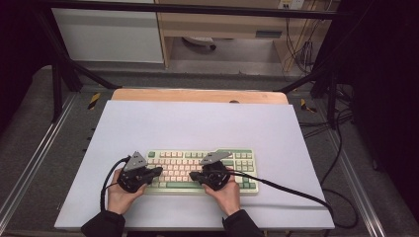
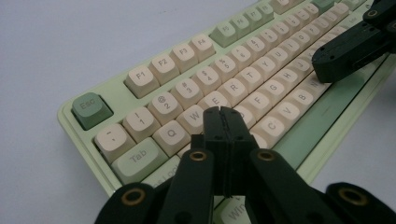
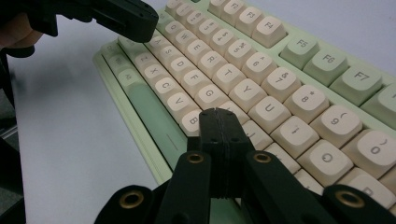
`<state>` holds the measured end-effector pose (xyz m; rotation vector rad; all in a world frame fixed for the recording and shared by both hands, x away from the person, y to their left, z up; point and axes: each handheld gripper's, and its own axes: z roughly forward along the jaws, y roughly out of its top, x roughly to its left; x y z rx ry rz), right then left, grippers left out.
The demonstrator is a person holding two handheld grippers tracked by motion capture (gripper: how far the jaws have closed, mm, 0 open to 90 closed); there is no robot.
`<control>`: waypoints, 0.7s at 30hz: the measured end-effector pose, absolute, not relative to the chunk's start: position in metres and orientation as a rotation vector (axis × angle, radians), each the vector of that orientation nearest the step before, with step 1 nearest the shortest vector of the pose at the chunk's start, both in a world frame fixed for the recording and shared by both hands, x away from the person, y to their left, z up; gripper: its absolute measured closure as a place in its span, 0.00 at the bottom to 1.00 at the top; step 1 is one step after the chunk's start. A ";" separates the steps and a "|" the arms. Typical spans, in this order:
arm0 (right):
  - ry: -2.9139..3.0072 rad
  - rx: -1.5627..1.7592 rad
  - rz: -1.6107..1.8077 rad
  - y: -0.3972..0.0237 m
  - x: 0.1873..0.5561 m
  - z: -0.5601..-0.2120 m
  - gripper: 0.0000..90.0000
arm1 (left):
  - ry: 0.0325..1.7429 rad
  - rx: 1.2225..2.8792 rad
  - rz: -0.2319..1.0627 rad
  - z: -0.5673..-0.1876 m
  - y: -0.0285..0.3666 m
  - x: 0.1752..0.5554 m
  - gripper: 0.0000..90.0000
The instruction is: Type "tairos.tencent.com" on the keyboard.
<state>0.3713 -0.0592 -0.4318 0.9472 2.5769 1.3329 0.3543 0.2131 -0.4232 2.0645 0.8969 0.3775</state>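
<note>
So the setup here is a retro-looking mechanical keyboard (image 1: pixel 202 170), pale green case with cream and green keycaps, lying flat near the front edge of the white-topped counter (image 1: pixel 197 123). Both tools are parked right over it. The left gripper (image 2: pixel 220 112) has its jaws pressed together with nothing between them, tip hanging over the key rows around W and E. The right gripper (image 3: pixel 219 113) is the same deal, jaws closed on nothing, tip over the bottom letter row near B and N.

My guess is it's poking keys with the closed tips, not lifting anything. The board looks rigid and fairly hefty, so it shouldn't slide much. Keycaps are smooth, slightly dished plastic, so I'd press dead centre or the tip could skid onto a neighbour.
</note>
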 end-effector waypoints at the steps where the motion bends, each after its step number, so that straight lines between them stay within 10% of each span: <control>1: 2.578 0.948 1.334 -0.059 0.371 -0.432 1.00 | 0.897 2.064 0.377 -0.423 0.213 0.354 1.00; 21: 2.580 0.925 1.335 -0.060 0.369 -0.431 1.00 | 0.893 2.067 0.379 -0.423 0.213 0.354 1.00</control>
